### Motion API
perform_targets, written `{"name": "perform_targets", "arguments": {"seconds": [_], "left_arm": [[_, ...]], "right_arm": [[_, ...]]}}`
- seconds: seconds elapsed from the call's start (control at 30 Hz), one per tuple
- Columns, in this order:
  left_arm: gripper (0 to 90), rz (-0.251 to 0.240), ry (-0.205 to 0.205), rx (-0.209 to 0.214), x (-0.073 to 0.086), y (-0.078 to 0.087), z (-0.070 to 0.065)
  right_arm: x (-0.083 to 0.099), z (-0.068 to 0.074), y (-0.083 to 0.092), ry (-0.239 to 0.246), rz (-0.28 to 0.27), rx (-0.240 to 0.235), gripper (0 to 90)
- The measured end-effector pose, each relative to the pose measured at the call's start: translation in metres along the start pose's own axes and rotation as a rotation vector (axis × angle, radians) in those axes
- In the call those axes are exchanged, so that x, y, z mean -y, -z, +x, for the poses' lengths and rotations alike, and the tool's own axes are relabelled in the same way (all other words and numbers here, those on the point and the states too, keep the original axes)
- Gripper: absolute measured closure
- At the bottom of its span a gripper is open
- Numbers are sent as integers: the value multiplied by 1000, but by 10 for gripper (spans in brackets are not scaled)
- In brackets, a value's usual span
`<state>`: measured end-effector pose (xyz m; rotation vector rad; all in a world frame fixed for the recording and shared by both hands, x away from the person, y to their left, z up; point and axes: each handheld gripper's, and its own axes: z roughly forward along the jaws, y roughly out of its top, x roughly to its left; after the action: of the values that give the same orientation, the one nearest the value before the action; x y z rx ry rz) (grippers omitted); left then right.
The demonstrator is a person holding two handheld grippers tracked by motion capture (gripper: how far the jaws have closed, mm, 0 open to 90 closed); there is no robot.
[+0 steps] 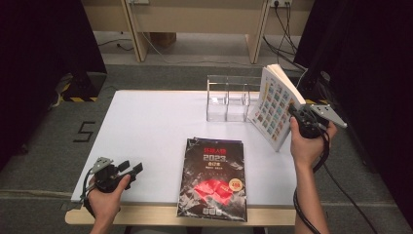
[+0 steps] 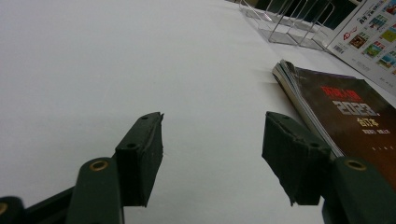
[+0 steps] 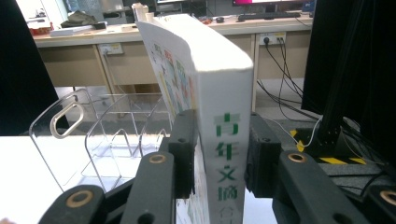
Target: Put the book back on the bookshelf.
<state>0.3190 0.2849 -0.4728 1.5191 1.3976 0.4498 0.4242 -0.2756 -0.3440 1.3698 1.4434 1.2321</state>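
That thick white book (image 1: 273, 105) is up on its lower edge at the table's (image 1: 146, 126) far right, tilted, just beside the clear acrylic rack (image 1: 229, 100). Your right gripper (image 1: 298, 113) has its jaws either side of the spine (image 3: 224, 154); the left pad looks snug on the cover, the right one I can't tell. Your left gripper (image 1: 130, 168) sits near the front-left corner, wide open, nothing in it. The black magazine (image 1: 214, 178) lies flat at the front edge.
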Motion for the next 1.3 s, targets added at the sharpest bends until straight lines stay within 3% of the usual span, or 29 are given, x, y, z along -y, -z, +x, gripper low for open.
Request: {"name": "perform_targets", "arguments": {"seconds": [0.8,1.03,1.3], "left_arm": [[375,4,-1,-5,0,0,1],[374,4,-2,-4,0,0,1],[375,8,-5,-3,1,-1,1]], "right_arm": [[-19,-2,-17,10,34,-25,649],[-21,-2,-19,4,49,-26,672],[-25,-2,-20,29,77,-13,733]]}}
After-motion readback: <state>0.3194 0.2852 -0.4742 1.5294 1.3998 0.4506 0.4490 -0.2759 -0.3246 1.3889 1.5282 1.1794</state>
